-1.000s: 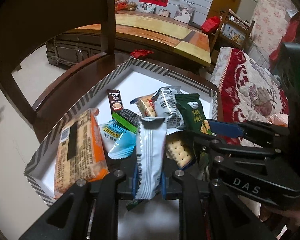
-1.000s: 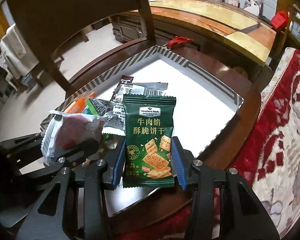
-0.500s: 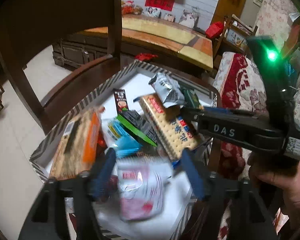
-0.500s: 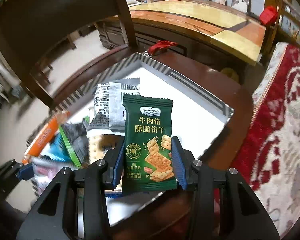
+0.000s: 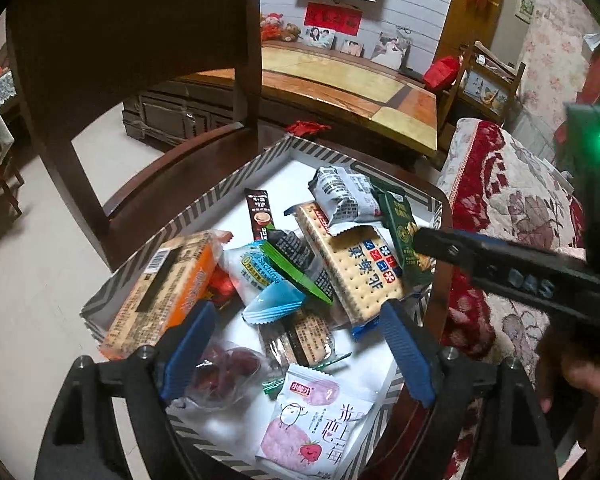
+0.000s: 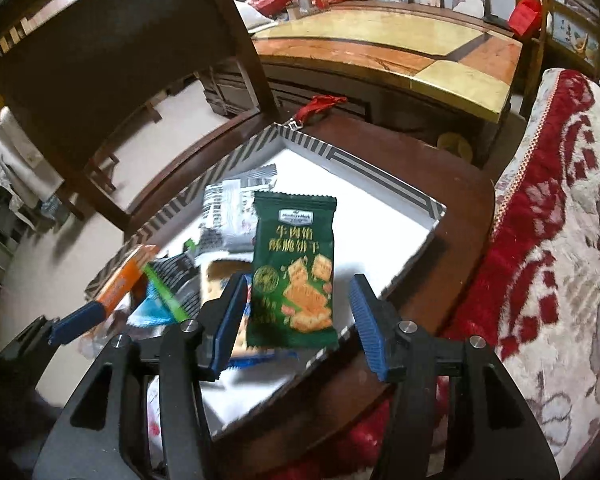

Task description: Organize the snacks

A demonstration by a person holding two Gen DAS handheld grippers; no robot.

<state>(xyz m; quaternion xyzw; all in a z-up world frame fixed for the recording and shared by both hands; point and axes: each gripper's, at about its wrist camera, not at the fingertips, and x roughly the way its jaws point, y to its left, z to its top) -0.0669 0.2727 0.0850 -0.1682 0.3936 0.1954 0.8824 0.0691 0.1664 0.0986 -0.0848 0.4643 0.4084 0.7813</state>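
Observation:
A striped box tray (image 5: 204, 216) with a white floor holds several snack packets. My left gripper (image 5: 298, 354) hangs over its near end, jaws opening wide with nothing between them. Just below it, a white and pink packet (image 5: 320, 420) lies flat in the tray. In the right wrist view, my right gripper (image 6: 300, 326) is over the tray's (image 6: 400, 192) near right corner with its jaws opening. A green cracker packet (image 6: 296, 272) stands between them, blurred. It sits beside the left pad and apart from the right pad. The left wrist view shows this packet (image 5: 400, 220) at the right gripper's tip.
An orange biscuit pack (image 5: 164, 292), a long cracker pack (image 5: 356, 268), a grey and white packet (image 5: 340, 196) and a brown stick packet (image 5: 260, 216) fill the tray's left and middle. A dark chair (image 5: 140, 60) stands behind it. A red floral cushion (image 6: 560, 240) lies right.
My left gripper opened and let go of the white and pink packet, which now lies in the tray. My right gripper's jaws spread off the green packet.

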